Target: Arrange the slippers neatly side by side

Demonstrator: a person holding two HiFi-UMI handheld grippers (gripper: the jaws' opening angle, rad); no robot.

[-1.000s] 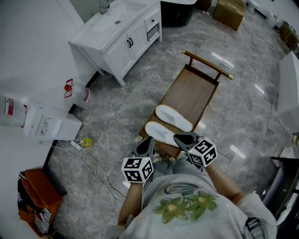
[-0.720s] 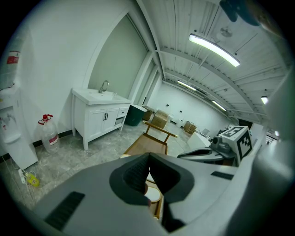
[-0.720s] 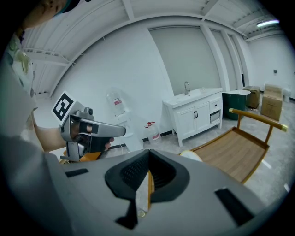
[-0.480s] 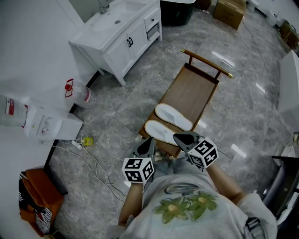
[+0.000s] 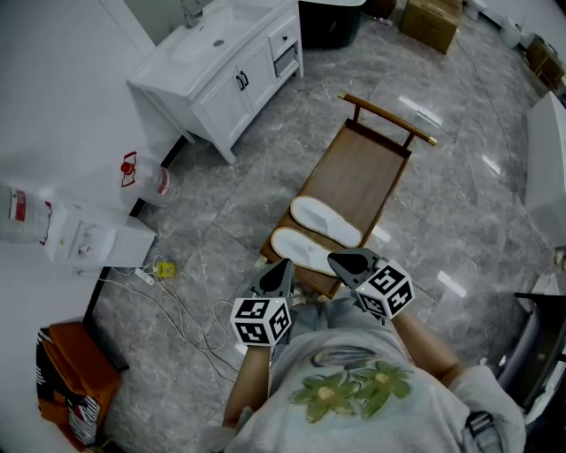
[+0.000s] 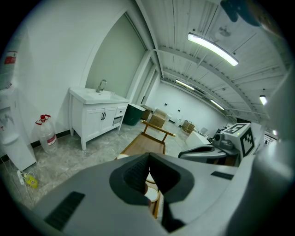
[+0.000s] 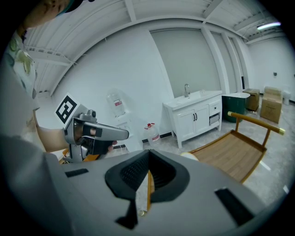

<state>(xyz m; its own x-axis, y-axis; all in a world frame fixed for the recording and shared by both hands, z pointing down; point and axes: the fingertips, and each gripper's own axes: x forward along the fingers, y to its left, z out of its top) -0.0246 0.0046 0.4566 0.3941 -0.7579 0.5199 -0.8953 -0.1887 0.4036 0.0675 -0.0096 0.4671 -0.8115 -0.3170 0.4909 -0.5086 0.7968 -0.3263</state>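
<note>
Two white slippers lie side by side on the near end of a low wooden bench [image 5: 364,172]: the far slipper [image 5: 325,220] and the near slipper [image 5: 303,249], both lengthways across it. My left gripper [image 5: 281,270] hovers just short of the near slipper, jaws shut and empty. My right gripper [image 5: 348,262] is beside it, level with the bench's near edge, jaws shut with nothing between them. In the left gripper view the left gripper [image 6: 148,159] points at the bench [image 6: 143,145]. The right gripper [image 7: 148,158] points along the bench [image 7: 233,154].
A white vanity cabinet [image 5: 225,71] with a sink stands at the back left. A water bottle [image 5: 146,177], a white dispenser [image 5: 84,234] and cables [image 5: 172,305] lie on the marble floor at the left. Cardboard boxes [image 5: 433,22] sit far behind the bench.
</note>
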